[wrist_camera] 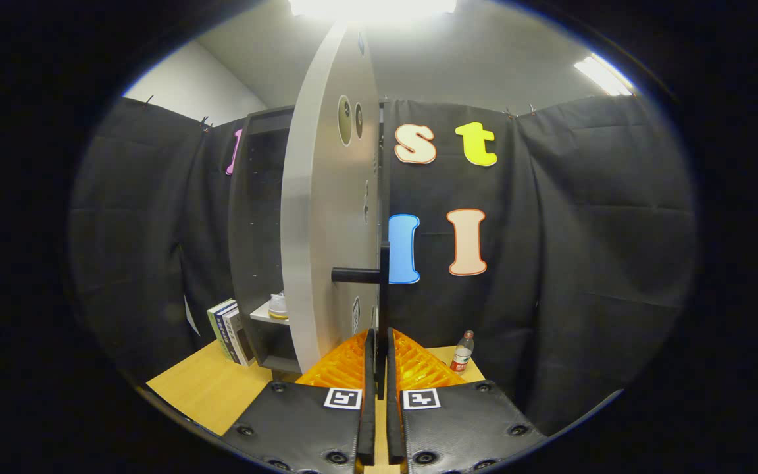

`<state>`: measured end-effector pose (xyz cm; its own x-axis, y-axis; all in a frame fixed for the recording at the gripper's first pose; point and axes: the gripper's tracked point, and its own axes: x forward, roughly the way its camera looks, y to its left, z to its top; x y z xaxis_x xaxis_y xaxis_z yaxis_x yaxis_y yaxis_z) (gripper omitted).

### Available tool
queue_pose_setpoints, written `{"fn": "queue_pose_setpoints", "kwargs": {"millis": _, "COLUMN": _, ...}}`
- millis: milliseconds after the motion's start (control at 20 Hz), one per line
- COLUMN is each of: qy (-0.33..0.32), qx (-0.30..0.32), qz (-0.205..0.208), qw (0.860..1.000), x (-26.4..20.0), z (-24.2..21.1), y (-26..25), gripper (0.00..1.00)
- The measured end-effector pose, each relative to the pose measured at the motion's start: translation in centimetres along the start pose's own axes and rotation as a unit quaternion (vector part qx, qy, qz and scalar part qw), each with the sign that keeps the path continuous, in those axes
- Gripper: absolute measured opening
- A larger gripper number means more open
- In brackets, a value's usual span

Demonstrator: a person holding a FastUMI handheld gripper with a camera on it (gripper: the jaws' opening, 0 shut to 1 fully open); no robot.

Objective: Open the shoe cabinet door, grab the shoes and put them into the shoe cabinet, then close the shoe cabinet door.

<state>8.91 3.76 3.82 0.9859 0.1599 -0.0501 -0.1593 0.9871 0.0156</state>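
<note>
With a shoe already on the shelf behind the half-open cabinet door, your hand-held gripper pinches its handle, fingers nearly closed; swing it along its arc, no yanking.

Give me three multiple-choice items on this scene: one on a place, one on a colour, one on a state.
1. Where does the clear plastic bottle stand?
A. on the light wooden table, beyond the tongs
B. inside the cabinet
C. on top of the door

2. What colour is the bar handle of the grey shoe cabinet door?
A. white
B. black
C. red

3. How is that door?
A. shut
B. open
C. taken off

Answers:
1. A: the bottle stands on the tabletop, apart from the cabinet.
2. B: the bar is black against the grey panel.
3. B: the door stands out edge-on, a white shoe shows on the shelf inside, and the tongs are closed on the handle.
</note>
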Motion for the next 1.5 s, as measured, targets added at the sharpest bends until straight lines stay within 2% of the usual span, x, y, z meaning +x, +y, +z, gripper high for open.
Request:
{"fn": "queue_pose_setpoints", "kwargs": {"millis": 100, "qy": -0.008, "qx": 0.007, "qz": 0.003, "qw": 1.000, "x": -0.2, "z": 0.1, "y": -2.0, "gripper": 0.05}}
{"fn": "queue_pose_setpoints", "kwargs": {"millis": 150, "qy": -0.009, "qx": 0.015, "qz": 0.017, "qw": 1.000, "x": -0.1, "z": -0.1, "y": -2.9, "gripper": 0.02}}
{"fn": "queue_pose_setpoints", "kwargs": {"millis": 250, "qy": -0.025, "qx": 0.028, "qz": 0.047, "qw": 0.998, "x": 0.4, "z": 0.3, "y": -3.3, "gripper": 0.04}}
{"fn": "queue_pose_setpoints", "kwargs": {"millis": 350, "qy": -0.029, "qx": 0.043, "qz": 0.059, "qw": 0.997, "x": 0.9, "z": 0.5, "y": -3.3, "gripper": 0.09}}
{"fn": "queue_pose_setpoints", "kwargs": {"millis": 700, "qy": -0.022, "qx": 0.044, "qz": 0.043, "qw": 0.998, "x": -1.9, "z": 0.4, "y": -5.2, "gripper": 0.30}}
{"fn": "queue_pose_setpoints", "kwargs": {"millis": 800, "qy": -0.019, "qx": 0.036, "qz": 0.046, "qw": 0.998, "x": -3.7, "z": 0.2, "y": -5.1, "gripper": 0.51}}
{"fn": "queue_pose_setpoints", "kwargs": {"millis": 1000, "qy": -0.030, "qx": -0.022, "qz": 0.046, "qw": 0.998, "x": -7.6, "z": 0.2, "y": -3.7, "gripper": 0.92}}
{"fn": "queue_pose_setpoints", "kwargs": {"millis": 1100, "qy": -0.026, "qx": -0.024, "qz": 0.068, "qw": 0.997, "x": -9.2, "z": -1.1, "y": -0.5, "gripper": 0.93}}
{"fn": "queue_pose_setpoints", "kwargs": {"millis": 1350, "qy": 0.030, "qx": 0.048, "qz": 0.174, "qw": 0.983, "x": -10.7, "z": -5.9, "y": 9.5, "gripper": 0.93}}
{"fn": "queue_pose_setpoints", "kwargs": {"millis": 1500, "qy": 0.063, "qx": 0.083, "qz": 0.203, "qw": 0.974, "x": -9.5, "z": -8.7, "y": 13.4, "gripper": 0.94}}
